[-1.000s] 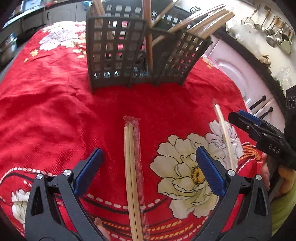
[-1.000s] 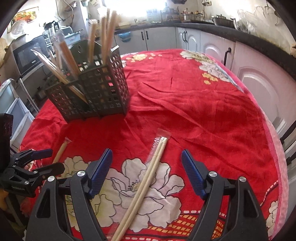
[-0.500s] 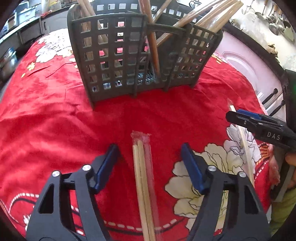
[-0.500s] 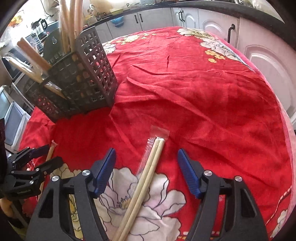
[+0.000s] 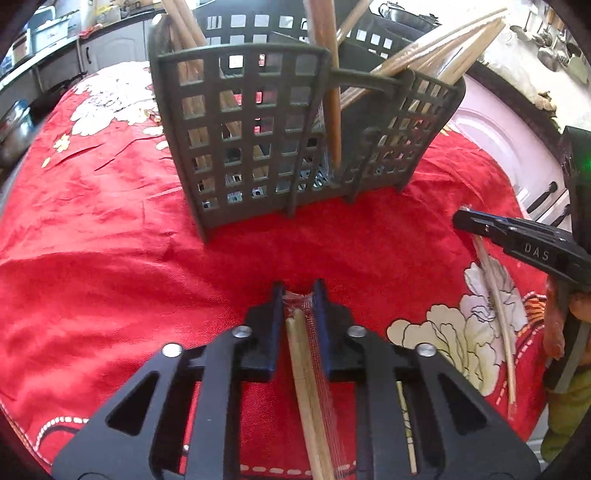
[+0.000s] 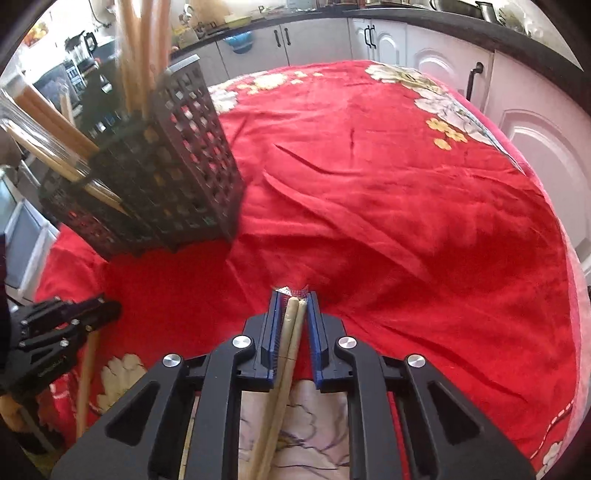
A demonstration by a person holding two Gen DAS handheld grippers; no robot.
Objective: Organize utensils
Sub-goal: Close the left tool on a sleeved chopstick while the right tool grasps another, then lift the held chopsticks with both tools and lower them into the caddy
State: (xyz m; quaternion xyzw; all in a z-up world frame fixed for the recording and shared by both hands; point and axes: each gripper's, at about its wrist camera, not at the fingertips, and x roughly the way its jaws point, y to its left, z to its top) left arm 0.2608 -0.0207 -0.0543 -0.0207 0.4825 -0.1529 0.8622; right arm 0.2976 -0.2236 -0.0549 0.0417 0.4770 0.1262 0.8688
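Observation:
Two pairs of pale wooden chopsticks in clear wrappers lie on the red flowered cloth. My left gripper is closing, and its blue pads press on the top end of one wrapped pair. My right gripper is closing the same way on the other pair. Each gripper also shows in the other's view: the right gripper over its chopsticks, the left gripper over its own chopsticks. A dark grid utensil basket stands just beyond, holding several chopsticks.
White cabinets and a dark counter edge run behind and to the right of the table. Ladles hang on the wall. The cloth is wrinkled. A person's hand holds the right gripper.
Both grippers moved forward toward the basket along their chopsticks and went from wide open to closed on the wrapped top ends. The basket now looks larger and nearer.

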